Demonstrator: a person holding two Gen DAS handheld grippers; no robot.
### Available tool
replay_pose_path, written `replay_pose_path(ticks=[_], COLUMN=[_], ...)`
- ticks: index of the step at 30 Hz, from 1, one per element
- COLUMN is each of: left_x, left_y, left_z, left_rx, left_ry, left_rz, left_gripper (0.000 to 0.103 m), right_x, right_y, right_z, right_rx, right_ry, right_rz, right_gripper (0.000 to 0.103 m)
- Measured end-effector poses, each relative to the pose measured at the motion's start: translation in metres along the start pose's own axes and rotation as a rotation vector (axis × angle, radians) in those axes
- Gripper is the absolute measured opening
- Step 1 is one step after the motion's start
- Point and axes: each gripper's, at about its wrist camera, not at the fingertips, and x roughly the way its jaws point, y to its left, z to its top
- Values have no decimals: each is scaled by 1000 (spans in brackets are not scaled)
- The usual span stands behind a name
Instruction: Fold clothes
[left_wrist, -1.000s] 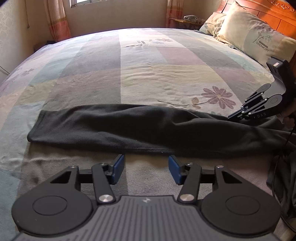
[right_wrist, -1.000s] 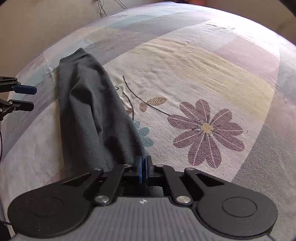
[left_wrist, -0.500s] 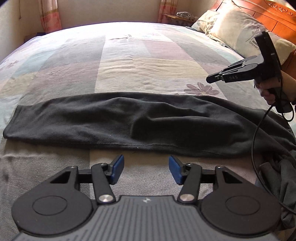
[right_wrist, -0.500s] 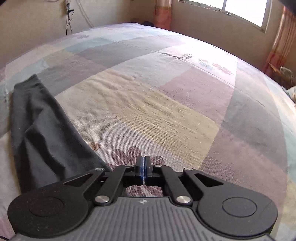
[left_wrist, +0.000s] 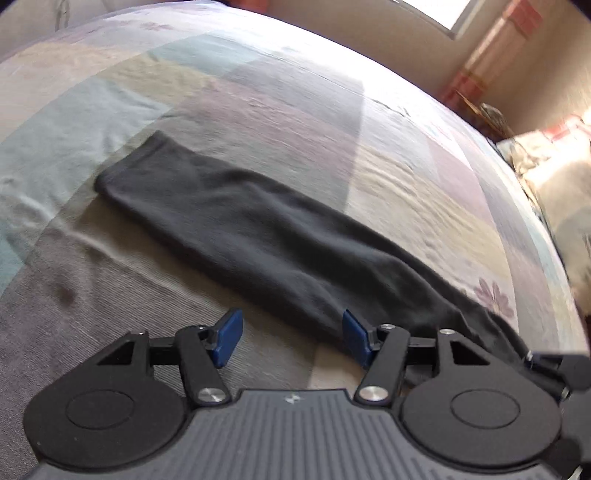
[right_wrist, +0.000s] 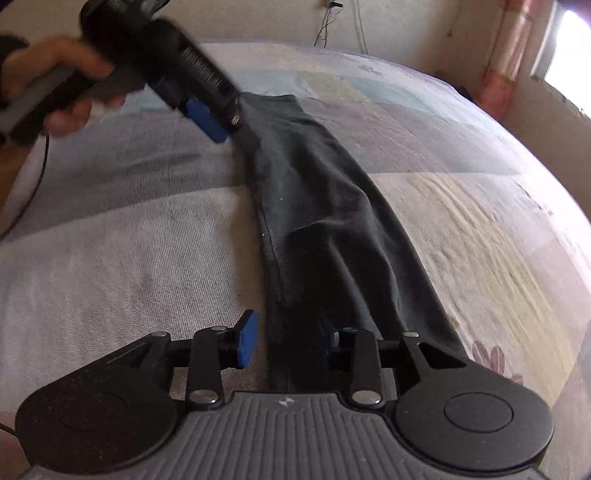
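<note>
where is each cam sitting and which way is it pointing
Left wrist view: rides on the left claw, low over the bed, looking along the dark garment toward a window corner; its open blue fingers show, and part of the other claw at the right edge.
Right wrist view: rides on the right claw, open astride the garment's near end, looking down its length; the left claw and the hand holding it show at the far end.
Shared: the garment, the patchwork bed, the left claw.

Matt black knit garment (left_wrist: 273, 240), coarse woven bedspread (left_wrist: 280, 110), matt plastic claw (right_wrist: 286, 341)
</note>
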Motion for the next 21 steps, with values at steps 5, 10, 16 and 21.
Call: replay_pose_path(ticks=[5, 10, 16, 21], left_x=[4, 8, 17, 27], left_y=[35, 70, 97, 114], left_z=[11, 21, 32, 42], left_rx=[-128, -256, -377, -443], left_ry=[-20, -40, -105, -156], left_rz=[-27, -54, -84, -116], left_gripper=[64, 65, 66, 67], right_x=[13, 4, 1, -19], right_y=[1, -14, -38, -55], right_z=[4, 10, 14, 24], right_rx=[30, 148, 270, 313], right_ry=[14, 10, 15, -74], right_rz=[-26, 138, 285, 310], right_gripper=[3, 3, 19, 19])
